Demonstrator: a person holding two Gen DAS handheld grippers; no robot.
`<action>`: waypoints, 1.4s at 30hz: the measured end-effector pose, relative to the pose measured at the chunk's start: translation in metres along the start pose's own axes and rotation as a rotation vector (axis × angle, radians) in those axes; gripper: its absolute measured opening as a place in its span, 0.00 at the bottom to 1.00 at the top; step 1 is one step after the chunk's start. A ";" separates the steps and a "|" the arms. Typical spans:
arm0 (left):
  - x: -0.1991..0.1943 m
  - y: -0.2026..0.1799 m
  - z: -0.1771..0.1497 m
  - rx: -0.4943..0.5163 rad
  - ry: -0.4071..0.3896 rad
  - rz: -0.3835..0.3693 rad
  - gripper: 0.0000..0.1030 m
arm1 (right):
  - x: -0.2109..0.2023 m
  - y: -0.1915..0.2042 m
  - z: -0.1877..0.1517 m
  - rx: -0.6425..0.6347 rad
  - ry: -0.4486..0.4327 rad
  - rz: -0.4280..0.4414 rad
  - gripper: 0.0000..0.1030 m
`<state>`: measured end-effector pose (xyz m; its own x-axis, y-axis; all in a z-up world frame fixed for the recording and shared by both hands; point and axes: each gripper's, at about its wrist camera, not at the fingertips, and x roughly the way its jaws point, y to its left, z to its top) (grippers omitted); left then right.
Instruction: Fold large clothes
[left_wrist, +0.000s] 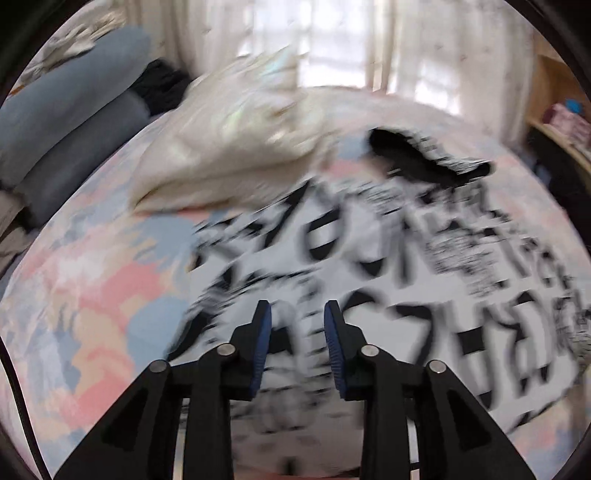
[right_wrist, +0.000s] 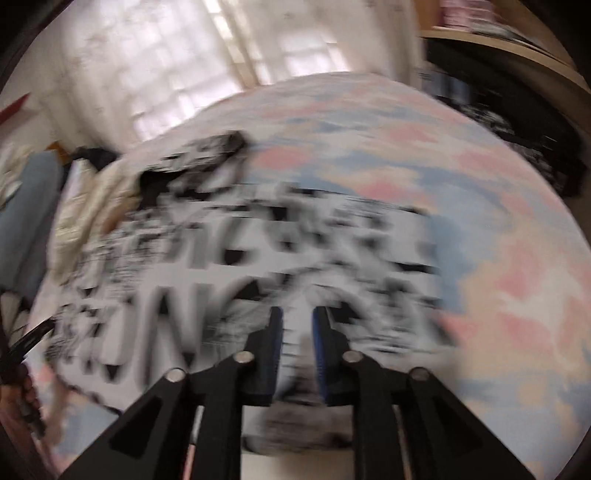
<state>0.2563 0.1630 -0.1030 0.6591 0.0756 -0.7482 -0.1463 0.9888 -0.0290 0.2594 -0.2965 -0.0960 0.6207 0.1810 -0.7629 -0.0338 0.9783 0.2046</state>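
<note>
A large white garment with bold black lettering (left_wrist: 369, 258) lies spread on the bed, its black collar (left_wrist: 417, 155) at the far end. My left gripper (left_wrist: 297, 310) hovers over its near left part, blue pads apart with a clear gap, nothing pinched. In the right wrist view the same garment (right_wrist: 240, 258) fills the middle. My right gripper (right_wrist: 297, 314) stands over its near edge, pads a little apart, with bunched cloth (right_wrist: 295, 413) lying under the fingers. Both views are motion-blurred.
The bed sheet (left_wrist: 92, 314) is patterned in pink, blue and peach, also seen as sheet (right_wrist: 498, 277). A cream clothes pile (left_wrist: 229, 155) and blue-grey pillows (left_wrist: 74, 110) lie at the far left. Wooden shelves (right_wrist: 517, 55) and dark clothes (right_wrist: 535, 155) stand at the right. Curtains (left_wrist: 332, 37) hang behind.
</note>
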 end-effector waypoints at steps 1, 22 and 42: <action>0.000 -0.011 0.003 0.011 -0.002 -0.025 0.32 | 0.005 0.018 0.004 -0.018 0.001 0.042 0.27; 0.102 -0.051 0.007 0.028 0.074 -0.088 0.34 | 0.114 0.028 0.032 -0.101 0.049 -0.050 0.00; 0.105 -0.059 0.009 0.131 0.155 -0.176 0.66 | 0.086 -0.066 0.008 0.153 0.013 0.014 0.00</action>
<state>0.3407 0.1136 -0.1744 0.5436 -0.1098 -0.8321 0.0640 0.9939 -0.0894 0.3216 -0.3466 -0.1704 0.6110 0.1967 -0.7668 0.0777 0.9491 0.3054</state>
